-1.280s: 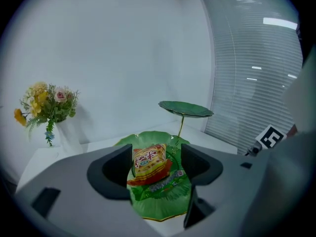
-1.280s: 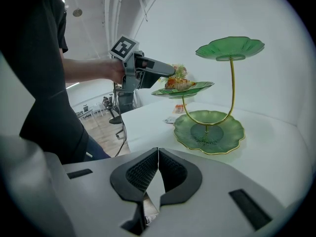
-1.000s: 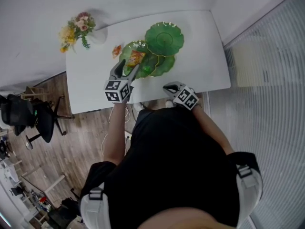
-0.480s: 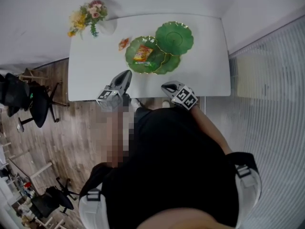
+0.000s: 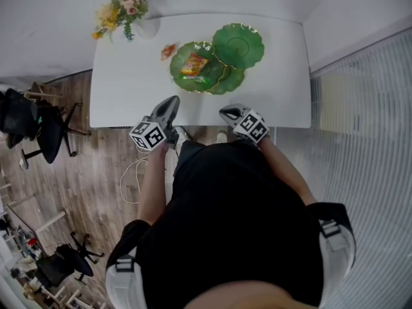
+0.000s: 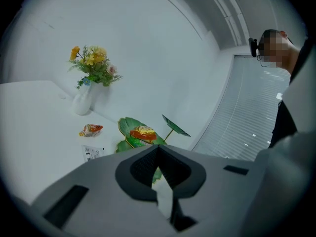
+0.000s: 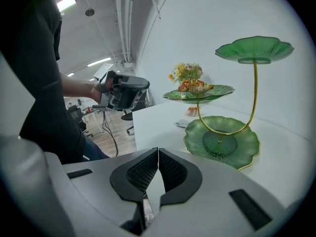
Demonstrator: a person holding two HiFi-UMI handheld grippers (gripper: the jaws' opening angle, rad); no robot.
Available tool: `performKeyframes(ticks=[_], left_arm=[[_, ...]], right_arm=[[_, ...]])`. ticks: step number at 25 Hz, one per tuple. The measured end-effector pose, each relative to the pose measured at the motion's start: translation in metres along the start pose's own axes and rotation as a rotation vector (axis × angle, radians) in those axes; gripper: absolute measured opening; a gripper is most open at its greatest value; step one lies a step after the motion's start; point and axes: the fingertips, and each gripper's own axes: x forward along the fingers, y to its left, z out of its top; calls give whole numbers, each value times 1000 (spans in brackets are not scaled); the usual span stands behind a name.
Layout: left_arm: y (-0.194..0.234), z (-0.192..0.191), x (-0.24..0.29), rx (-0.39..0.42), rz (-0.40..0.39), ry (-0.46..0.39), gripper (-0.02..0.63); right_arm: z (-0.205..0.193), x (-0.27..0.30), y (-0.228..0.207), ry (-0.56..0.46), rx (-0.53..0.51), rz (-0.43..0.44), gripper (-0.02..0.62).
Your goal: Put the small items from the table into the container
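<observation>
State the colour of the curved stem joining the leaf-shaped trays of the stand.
Gold. The stem shows best in the right gripper view.

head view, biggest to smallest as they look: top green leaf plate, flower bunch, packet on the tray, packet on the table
1. top green leaf plate
2. flower bunch
3. packet on the tray and packet on the table: much alike, and the tray one sits nearer the camera, so unranked
</observation>
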Motion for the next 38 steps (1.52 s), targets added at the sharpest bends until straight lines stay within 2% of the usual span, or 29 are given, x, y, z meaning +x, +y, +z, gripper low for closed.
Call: performKeyframes(ticks=[25, 33, 38], left_arm=[[27, 0, -4, -19, 50, -10, 3], [47, 11, -11, -47, 35, 3, 3], [73, 21, -16, -54, 30, 26, 3]], right_arm=[[3, 9, -2, 22, 3, -8, 25], [16, 32, 6, 34, 20, -8, 23], [30, 55, 12, 40, 32, -18, 25]])
